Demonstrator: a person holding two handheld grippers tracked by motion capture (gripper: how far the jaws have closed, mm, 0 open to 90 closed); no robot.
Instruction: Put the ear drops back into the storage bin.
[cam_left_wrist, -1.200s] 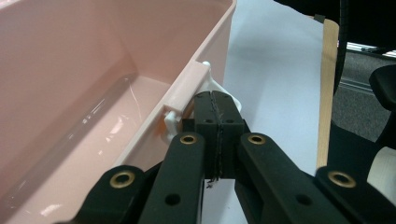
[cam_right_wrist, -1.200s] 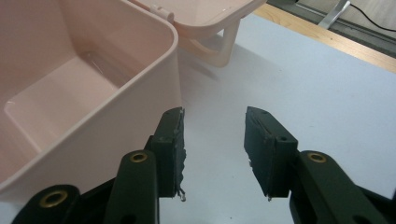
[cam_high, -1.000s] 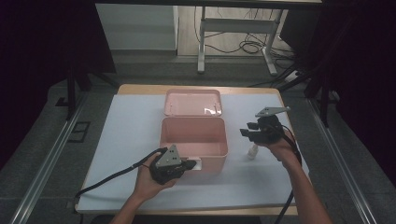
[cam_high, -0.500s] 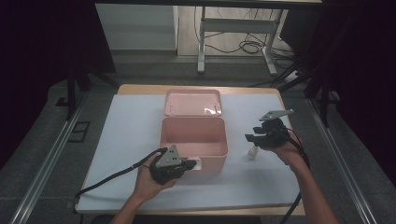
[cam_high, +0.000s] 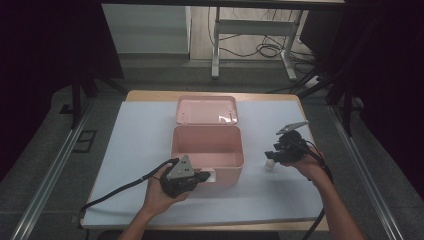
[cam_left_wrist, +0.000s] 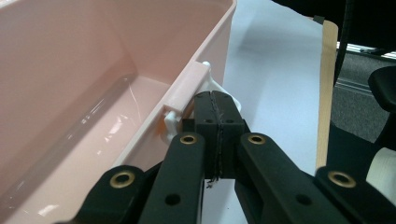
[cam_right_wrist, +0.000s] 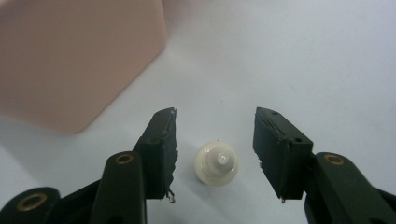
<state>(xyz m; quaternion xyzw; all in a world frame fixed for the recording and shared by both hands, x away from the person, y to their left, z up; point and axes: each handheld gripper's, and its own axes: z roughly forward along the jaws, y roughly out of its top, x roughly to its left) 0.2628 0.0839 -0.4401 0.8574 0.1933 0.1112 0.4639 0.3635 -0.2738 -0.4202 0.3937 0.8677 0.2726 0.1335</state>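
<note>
- Two grippers work at the pink box (cam_high: 207, 152), which stands open in the middle of the white table cover (cam_high: 130, 140), with its lid (cam_high: 206, 110) lying flat just behind it.
- At the near wall of the box, the left gripper (cam_left_wrist: 217, 105) has its jaws fully closed on the white latch (cam_left_wrist: 187, 93).
- Right of the box, the right gripper (cam_right_wrist: 215, 140) points down over a small white bottle (cam_right_wrist: 216, 163) standing on the cover.
- Its jaws have just been opening; the bottle is between them, and the pads do not touch it.
</note>
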